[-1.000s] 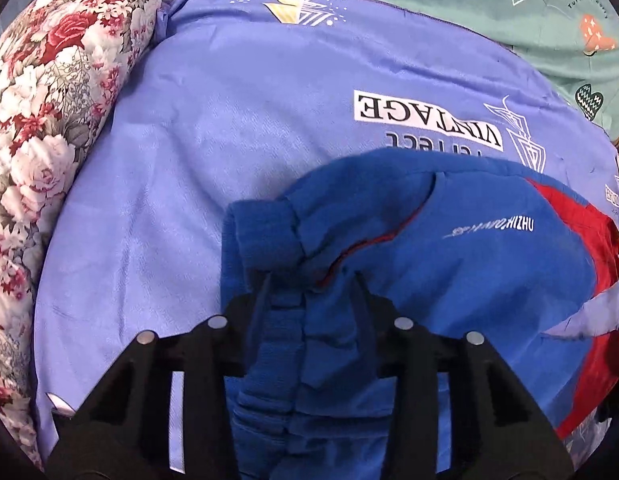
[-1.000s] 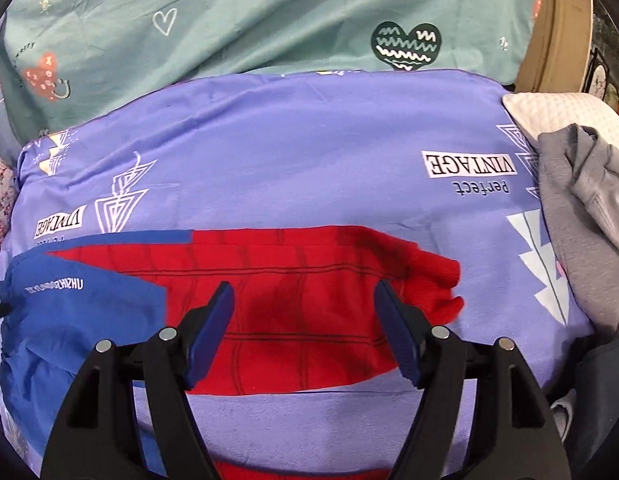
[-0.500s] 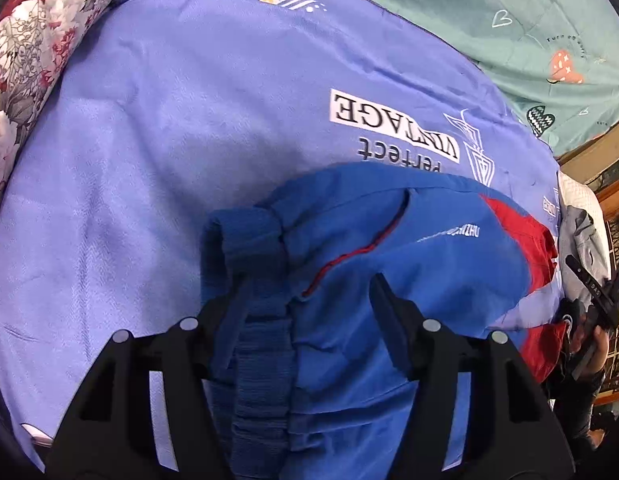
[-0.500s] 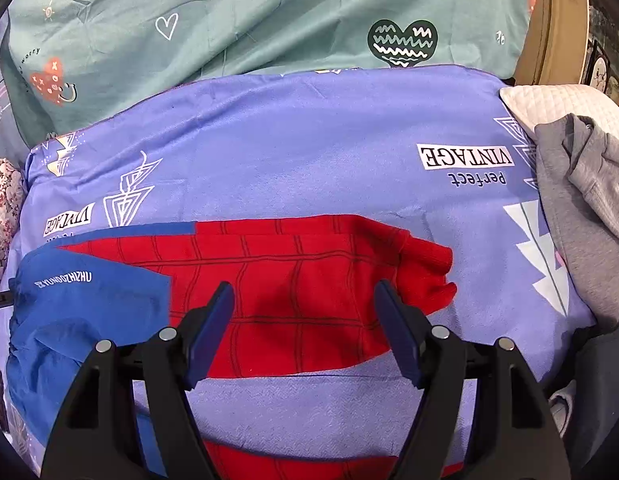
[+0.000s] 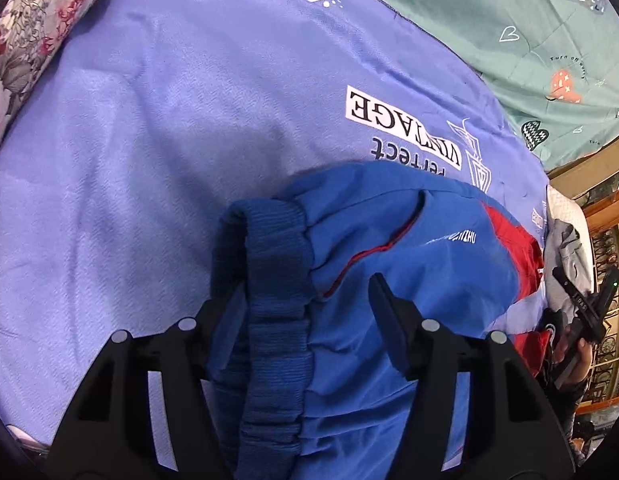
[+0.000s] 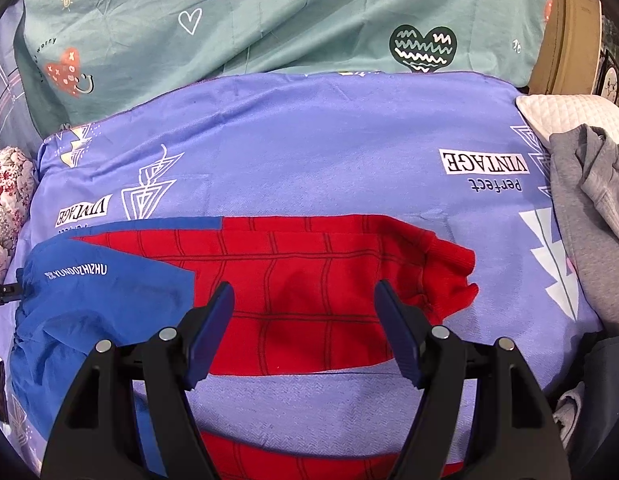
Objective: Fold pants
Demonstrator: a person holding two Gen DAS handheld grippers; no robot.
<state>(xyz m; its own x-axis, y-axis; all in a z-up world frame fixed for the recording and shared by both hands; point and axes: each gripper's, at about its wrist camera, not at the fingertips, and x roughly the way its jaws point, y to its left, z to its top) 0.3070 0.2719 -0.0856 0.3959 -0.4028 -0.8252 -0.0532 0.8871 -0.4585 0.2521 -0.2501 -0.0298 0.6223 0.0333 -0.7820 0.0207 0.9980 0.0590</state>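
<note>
Pants (image 5: 409, 248) waistband between released left gripper (image 5: 301, 292) – right gripper (image 6: 305, 300) agape above leg.

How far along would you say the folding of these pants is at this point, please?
Done: the pants lie on the purple cover, one leg spread flat. In hand: the left gripper is open around the ribbed waistband, not clamping it. The right gripper hovers open over the red leg. Left: no neat fold shows yet.
</note>
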